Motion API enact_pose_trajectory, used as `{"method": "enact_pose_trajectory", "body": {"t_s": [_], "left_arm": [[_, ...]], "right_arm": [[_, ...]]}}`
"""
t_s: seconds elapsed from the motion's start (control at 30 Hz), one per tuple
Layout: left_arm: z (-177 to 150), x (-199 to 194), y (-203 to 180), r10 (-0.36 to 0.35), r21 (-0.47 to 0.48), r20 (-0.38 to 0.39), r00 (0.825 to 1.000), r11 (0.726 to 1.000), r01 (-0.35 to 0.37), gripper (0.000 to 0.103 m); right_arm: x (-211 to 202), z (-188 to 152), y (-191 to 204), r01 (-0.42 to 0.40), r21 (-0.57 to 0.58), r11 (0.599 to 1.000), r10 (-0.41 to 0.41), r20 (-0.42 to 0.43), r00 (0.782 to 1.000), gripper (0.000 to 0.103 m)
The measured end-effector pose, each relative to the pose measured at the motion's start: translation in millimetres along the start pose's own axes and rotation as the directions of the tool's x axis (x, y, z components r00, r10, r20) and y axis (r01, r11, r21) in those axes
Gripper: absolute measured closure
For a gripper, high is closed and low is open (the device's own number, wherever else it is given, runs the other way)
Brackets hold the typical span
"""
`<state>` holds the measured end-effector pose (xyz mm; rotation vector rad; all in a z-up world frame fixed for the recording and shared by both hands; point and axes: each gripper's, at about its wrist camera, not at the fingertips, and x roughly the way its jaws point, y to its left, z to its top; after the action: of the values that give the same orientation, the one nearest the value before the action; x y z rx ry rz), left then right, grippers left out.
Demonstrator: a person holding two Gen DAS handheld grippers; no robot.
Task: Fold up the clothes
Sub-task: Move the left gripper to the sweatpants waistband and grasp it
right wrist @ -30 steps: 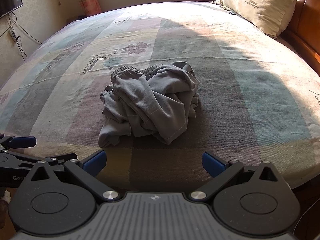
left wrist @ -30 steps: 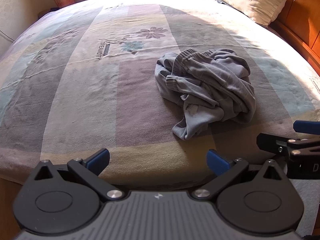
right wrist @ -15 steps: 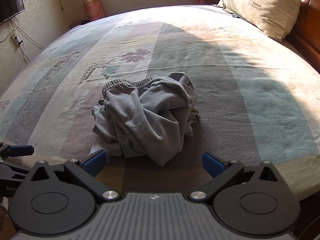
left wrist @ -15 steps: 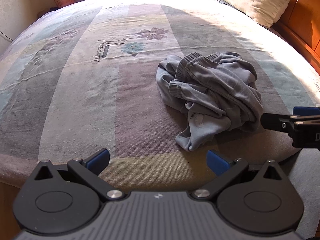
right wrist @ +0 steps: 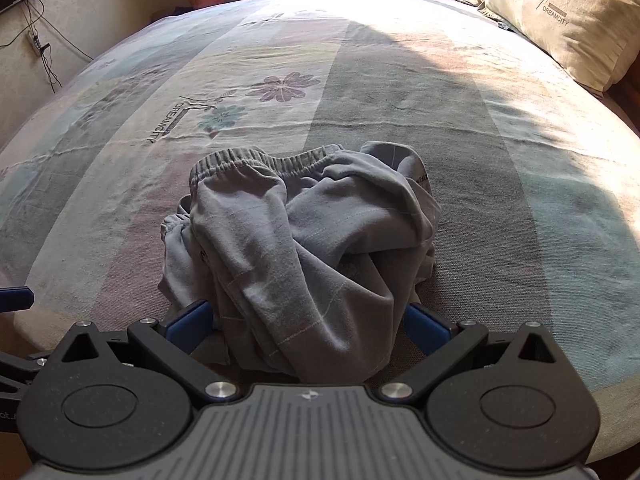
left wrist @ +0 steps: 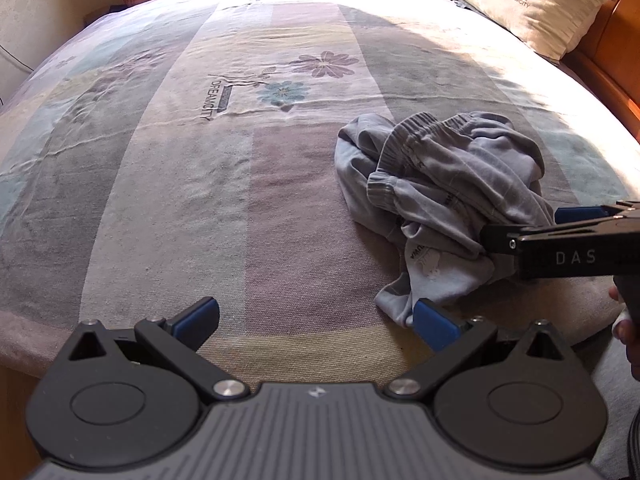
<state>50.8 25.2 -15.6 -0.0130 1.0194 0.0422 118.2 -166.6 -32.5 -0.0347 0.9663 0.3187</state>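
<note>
Right wrist view: we see a crumpled pair of grey sweatpants (right wrist: 304, 248) heaped near the near edge of the bed (right wrist: 520, 168), its elastic waistband on the far side. The nearest fold of cloth lies between the spread jaws of our right gripper (right wrist: 306, 322), which we judge is placed there to pinch that fold and lift it, since a heap must be opened out before folding. It grips nothing yet.

In the left wrist view our left gripper (left wrist: 316, 320) hangs above the near edge of the bed, left of the heap, jaws spread wide and empty; its right finger is just beside a trailing hem. A pillow (right wrist: 568, 20) rests at the far right.
</note>
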Motion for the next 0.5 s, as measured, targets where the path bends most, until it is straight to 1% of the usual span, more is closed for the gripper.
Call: {"method": "enact_pose_trajectory", "body": {"t_s": [0.13, 0.27, 0.37, 0.5], "left_arm": [[6, 4, -9, -0.015, 0.024, 0.0, 1.0, 1.0, 0.015, 0.001], [15, 6, -23, -0.04, 0.051, 0.011, 0.999, 0.998, 0.039, 0.001], [22, 8, -36, -0.072, 0.075, 0.015, 0.997, 0.995, 0.071, 0.001], [32, 11, -58, -0.122, 0.113, 0.036, 0.992, 0.987, 0.118, 0.001]], "right_arm": [[-1, 0, -24, 0.031, 0.055, 0.998, -0.032, 0.021, 0.999, 0.0], [-8, -5, -58, 0.07, 0.13, 0.989, -0.076, 0.037, 0.996, 0.0], [-11, -12, -78, 0.091, 0.179, 0.98, -0.099, 0.035, 0.994, 0.0], [-11, -22, -93, 0.095, 0.211, 0.973, -0.102, 0.023, 0.995, 0.0]]}}
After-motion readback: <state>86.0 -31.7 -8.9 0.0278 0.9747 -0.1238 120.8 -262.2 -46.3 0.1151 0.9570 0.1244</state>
